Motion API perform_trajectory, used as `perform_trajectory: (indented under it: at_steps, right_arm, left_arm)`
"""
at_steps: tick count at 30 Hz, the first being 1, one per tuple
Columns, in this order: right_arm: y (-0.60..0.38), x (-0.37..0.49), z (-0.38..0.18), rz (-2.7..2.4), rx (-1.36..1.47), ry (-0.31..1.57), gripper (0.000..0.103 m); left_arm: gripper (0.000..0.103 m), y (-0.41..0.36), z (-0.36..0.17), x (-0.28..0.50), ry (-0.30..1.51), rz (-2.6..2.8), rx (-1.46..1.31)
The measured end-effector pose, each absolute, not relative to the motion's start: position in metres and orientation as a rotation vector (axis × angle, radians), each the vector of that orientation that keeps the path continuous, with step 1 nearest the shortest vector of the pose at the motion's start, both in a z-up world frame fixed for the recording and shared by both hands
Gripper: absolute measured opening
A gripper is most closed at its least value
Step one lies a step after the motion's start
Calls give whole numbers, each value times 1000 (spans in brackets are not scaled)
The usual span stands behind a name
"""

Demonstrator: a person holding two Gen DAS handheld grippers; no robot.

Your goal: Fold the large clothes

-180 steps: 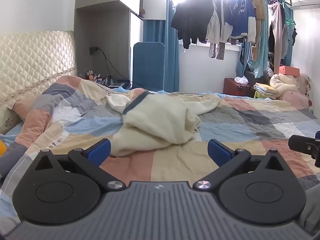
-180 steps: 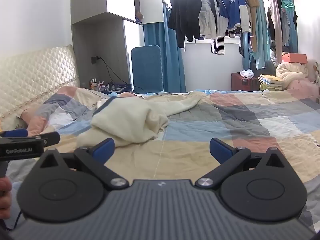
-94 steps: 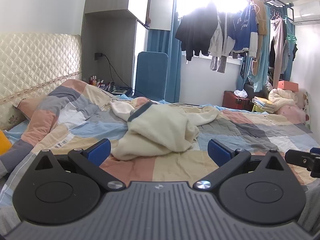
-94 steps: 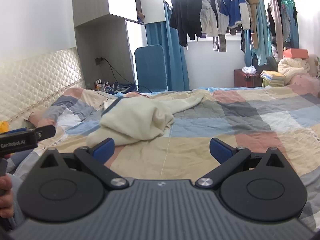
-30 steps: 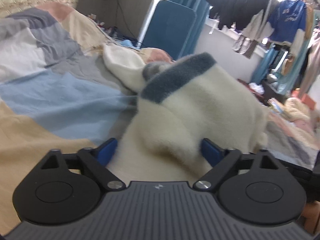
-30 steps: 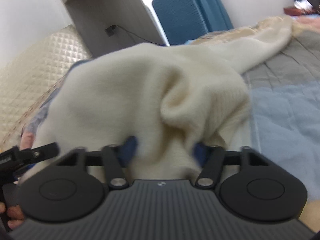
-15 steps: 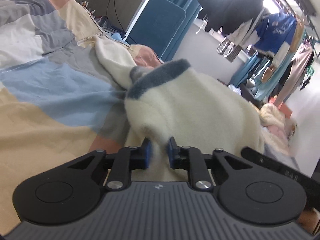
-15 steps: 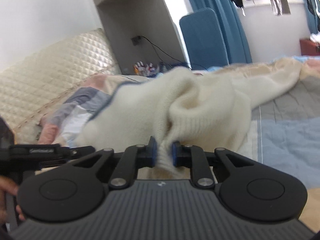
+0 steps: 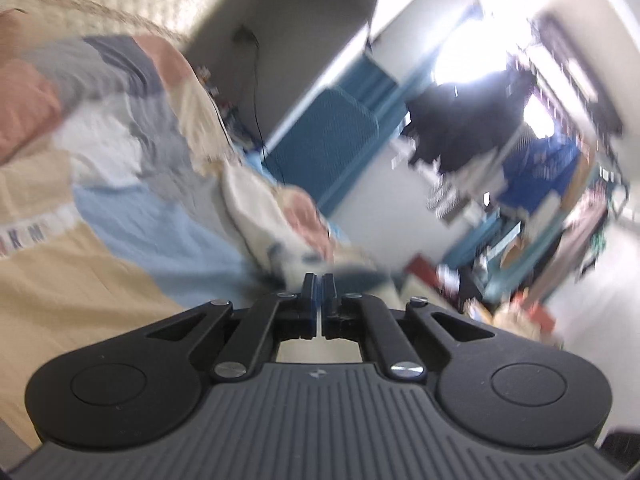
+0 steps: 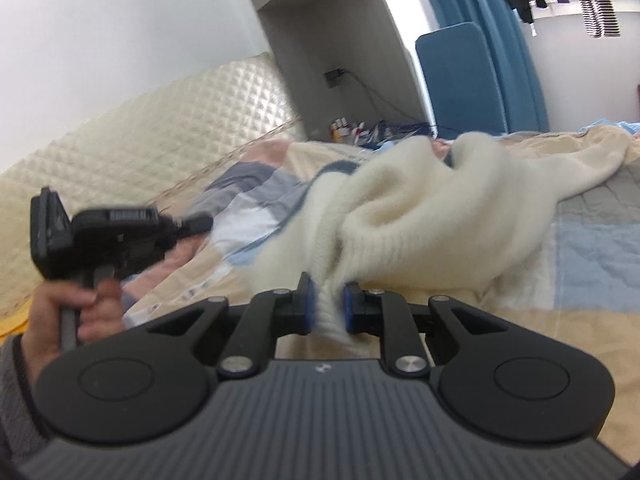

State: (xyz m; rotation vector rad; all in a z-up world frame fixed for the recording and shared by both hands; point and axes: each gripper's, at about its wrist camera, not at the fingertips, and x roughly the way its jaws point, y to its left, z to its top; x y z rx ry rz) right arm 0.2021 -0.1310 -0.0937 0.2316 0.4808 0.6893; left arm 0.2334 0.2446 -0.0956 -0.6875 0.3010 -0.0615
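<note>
Right tongs [image 10: 327, 304] pinch cream sweater [image 10: 420, 232] — left tongs [image 9: 319, 294] closed.

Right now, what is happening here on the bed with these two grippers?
A person is starting to fold a cream knitted sweater lying crumpled on a patchwork quilt. The right gripper is shut on the sweater's ribbed edge. The left gripper, held in the person's left hand, has just closed fully. Its view is blurred, so whether it holds any fabric cannot be told. No fold is made yet.
</note>
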Motion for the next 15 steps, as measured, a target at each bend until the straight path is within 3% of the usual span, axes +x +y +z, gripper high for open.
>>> perform_trajectory:
  at_steps: [5,11,13,15]
  right_arm:
    - [-114,202,-105,679,181,531,18]
    - [-94,235,-163,602,154,809,20]
    - [-99,242,-170,598,231,842,20]
    - [-104,247,-167,600,272,852,21]
  left_arm:
    - [2,251,-103,241,390,4,-690]
    - [3,234,-126,266,544,-4,-649]
    - [9,229,-126,270,555,-7,-622]
    - [34,226,-128,272,562,-8,-610]
